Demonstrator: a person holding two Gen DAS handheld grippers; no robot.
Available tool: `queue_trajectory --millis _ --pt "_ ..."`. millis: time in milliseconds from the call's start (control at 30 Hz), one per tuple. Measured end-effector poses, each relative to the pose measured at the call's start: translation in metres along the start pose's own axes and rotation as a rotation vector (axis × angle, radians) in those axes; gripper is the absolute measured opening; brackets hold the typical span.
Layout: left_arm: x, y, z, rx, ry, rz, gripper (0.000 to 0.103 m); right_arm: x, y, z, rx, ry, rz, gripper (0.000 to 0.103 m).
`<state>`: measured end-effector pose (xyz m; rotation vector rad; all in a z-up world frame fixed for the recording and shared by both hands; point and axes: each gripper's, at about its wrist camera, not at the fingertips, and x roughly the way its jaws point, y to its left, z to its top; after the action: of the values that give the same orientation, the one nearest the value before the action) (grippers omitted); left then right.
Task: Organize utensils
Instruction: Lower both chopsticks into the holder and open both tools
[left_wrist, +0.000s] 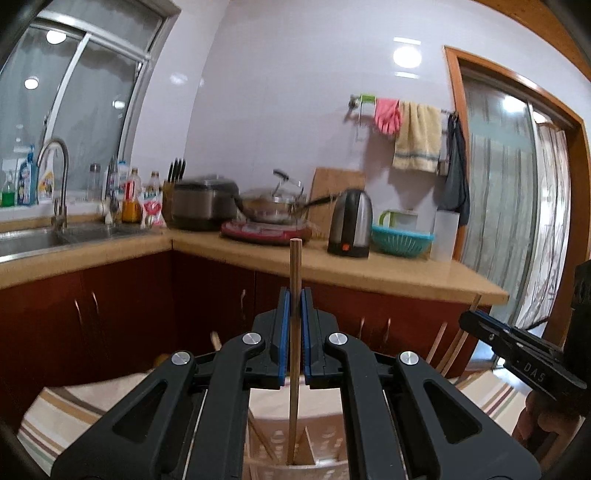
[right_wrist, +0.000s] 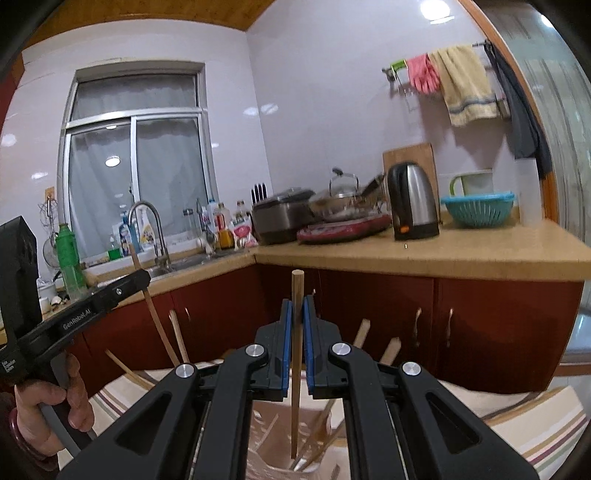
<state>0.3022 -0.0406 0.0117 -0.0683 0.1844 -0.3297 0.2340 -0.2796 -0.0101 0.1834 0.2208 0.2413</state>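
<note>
- My left claw (left_wrist: 295, 306) clamps one upright round wooden chopstick (left_wrist: 294, 266) over the pale plastic utensil holder (left_wrist: 325, 446).
- My right claw (right_wrist: 297, 314) clamps another wooden chopstick (right_wrist: 297, 288).

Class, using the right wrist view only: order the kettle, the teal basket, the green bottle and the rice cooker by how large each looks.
1. Rice cooker and teal basket: similar, too close to rank.
2. Kettle: slightly smaller.
3. Green bottle: smallest, though nearer the camera.

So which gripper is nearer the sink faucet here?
Left. The left gripper holds its chopstick on the sink side, toward the faucet. The right gripper holds another chopstick further over, toward the kettle.
</note>
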Motion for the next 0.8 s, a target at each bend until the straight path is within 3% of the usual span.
queue_trajectory --millis 100,167,233,300,333,500,800 --pt "0.008 0.003 -0.014 -0.009 0.044 0.002 0.013 0.007 -0.001 -0.010 -0.002 0.035 -0.004 0.007" --pt "0.009 0.005 -0.021 -0.013 0.061 0.007 0.036 0.009 -0.002 -0.015 -0.005 0.053 -0.007 0.007" --pt "0.007 0.005 -0.025 -0.018 0.064 0.008 0.046 0.007 -0.001 -0.018 -0.015 0.051 -0.022 0.010" --pt "0.003 0.003 -0.026 -0.013 0.062 0.012 0.054 0.003 0.000 -0.020 -0.017 0.051 -0.028 0.035" --pt "0.001 0.002 -0.026 -0.012 0.062 0.012 0.058 0.000 0.000 -0.020 -0.015 0.045 -0.033 0.040" --pt "-0.012 -0.004 -0.026 -0.005 0.077 0.004 0.065 -0.017 0.003 -0.017 -0.048 0.028 -0.075 0.054" --pt "-0.066 -0.025 -0.038 0.034 0.086 0.026 0.072 -0.072 0.010 -0.024 -0.081 0.037 -0.135 0.059"
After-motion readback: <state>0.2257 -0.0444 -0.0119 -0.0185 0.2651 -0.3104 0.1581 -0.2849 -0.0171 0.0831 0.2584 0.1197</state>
